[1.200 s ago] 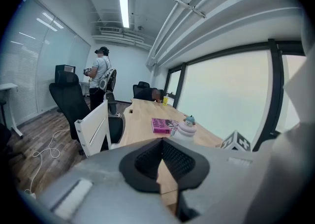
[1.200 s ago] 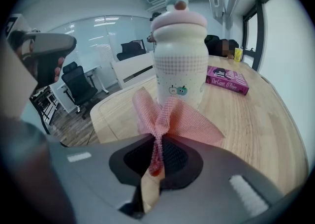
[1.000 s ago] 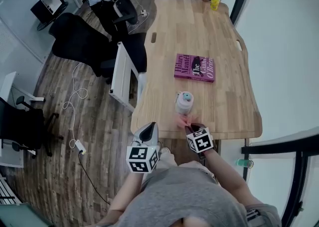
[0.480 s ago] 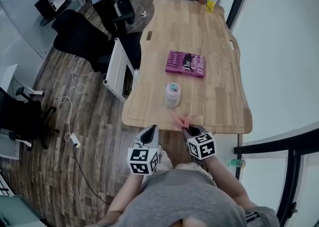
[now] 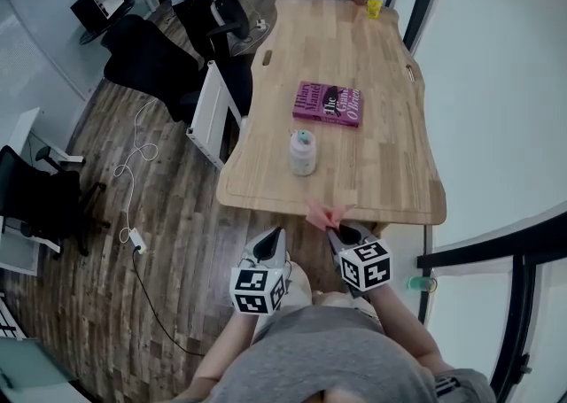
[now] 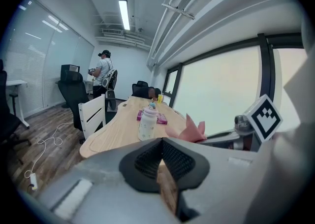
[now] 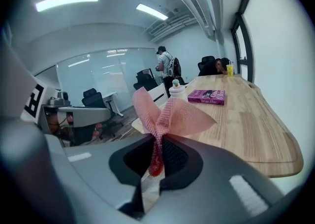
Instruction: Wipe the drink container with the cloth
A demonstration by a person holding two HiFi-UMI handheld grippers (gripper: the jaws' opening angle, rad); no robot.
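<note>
Nearest, the left hand-held gripper [image 6: 161, 144] has its jaws pressed together on nothing. The right hand-held gripper [image 7: 157, 155] is clamped on a pink mesh cloth [image 7: 170, 115] that fans out above its pads. Both have drawn back over the last second. They were over the near rim of the pale wooden surface [image 5: 381, 171] with the cloth close to the container. Now they hang off that rim, above the floor, with only the cloth's tip reaching the edge.

The white drink container with a pale blue cap [image 5: 302, 152] stands upright on the surface, now well apart from the cloth. A purple book [image 5: 327, 103] lies beyond it, and a yellow cup [image 5: 376, 6] stands at the far end. I judge that the person has stepped back, so no wiping is under way. The cloth must be carried forward again before it can meet the container, and nothing is steadying the container.

Only the head view shows how far the grippers sit from the surface's edge and from the container. Only the right gripper view shows the cloth pinched deep between the pads, bunched to a narrow stem there. The left gripper view settles that its own jaws are empty, and shows the container standing straight ahead of them.
</note>
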